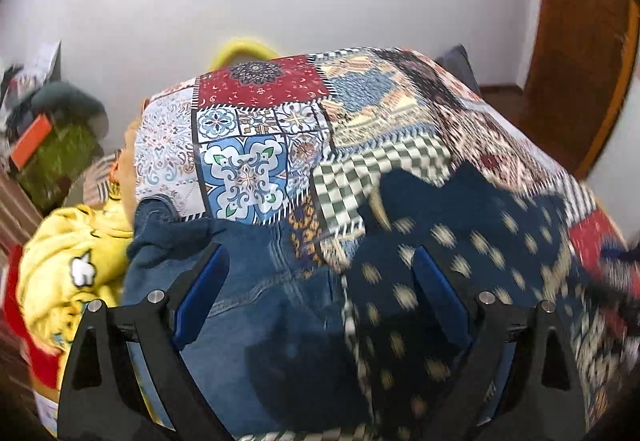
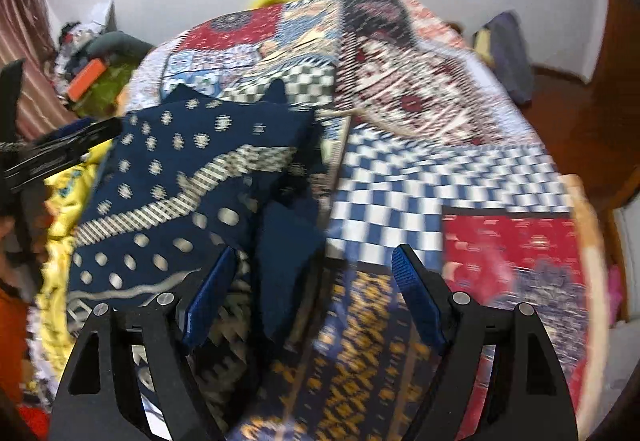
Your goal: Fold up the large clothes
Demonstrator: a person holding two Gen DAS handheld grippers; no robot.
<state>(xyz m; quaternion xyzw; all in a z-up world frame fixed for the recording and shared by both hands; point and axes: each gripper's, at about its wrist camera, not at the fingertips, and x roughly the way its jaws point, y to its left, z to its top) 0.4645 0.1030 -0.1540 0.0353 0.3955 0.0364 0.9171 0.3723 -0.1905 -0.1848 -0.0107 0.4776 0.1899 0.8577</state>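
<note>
Bedspread [image 2: 420,177] bare beside navy garment [image 2: 180,161]

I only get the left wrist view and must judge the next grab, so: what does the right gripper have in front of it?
Observer: The right gripper stands open over the navy patterned garment, its pads touching nothing.
Operator: Is your left gripper visible from there?
Observer: Yes, the left gripper shows as a black bar at that garment's left edge.
Operator: What lies right of the garment?
Observer: Bare patchwork bedspread, a blue-and-white checked patch beside a red one.
</note>
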